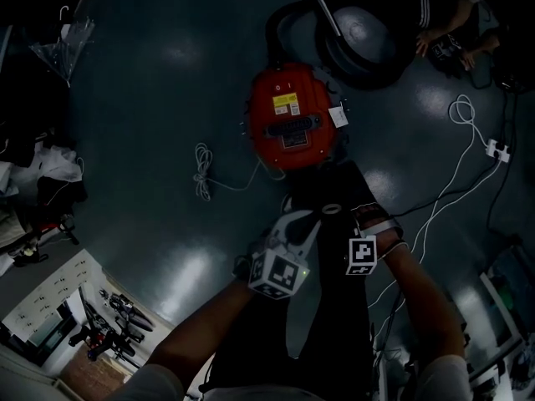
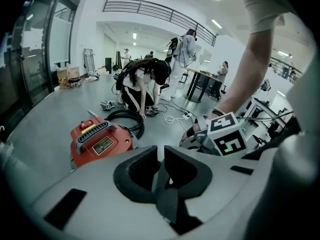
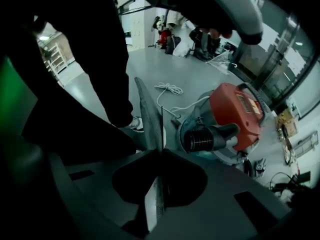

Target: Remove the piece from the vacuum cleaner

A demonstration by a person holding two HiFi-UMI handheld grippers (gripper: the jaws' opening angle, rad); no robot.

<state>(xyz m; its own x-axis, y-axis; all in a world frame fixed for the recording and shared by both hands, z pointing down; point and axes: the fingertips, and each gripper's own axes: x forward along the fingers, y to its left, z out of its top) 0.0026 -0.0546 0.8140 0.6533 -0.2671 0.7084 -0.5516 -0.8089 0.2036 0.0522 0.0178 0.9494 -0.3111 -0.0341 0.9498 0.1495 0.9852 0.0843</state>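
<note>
The red vacuum cleaner [image 1: 288,119] sits on the dark floor ahead of me, and a black hose [image 1: 288,15] loops off its far side. The left gripper view shows the vacuum [image 2: 97,141] at lower left. In the right gripper view it [image 3: 240,109] lies at right, with its black ribbed port [image 3: 202,138] facing me. My right gripper [image 3: 161,151] is shut on a thin grey flat piece [image 3: 149,111] that stands edge-on out of the jaws. My left gripper [image 2: 161,154] is shut with nothing in it. Both grippers [image 1: 299,222] [image 1: 334,210] hover near the vacuum's near side.
A coiled white cord [image 1: 203,172] lies left of the vacuum. A white cable and power strip [image 1: 497,149] run along the right. A crouching person [image 2: 142,84] works beyond the hose. My own dark trouser leg [image 3: 85,84] fills the left of the right gripper view.
</note>
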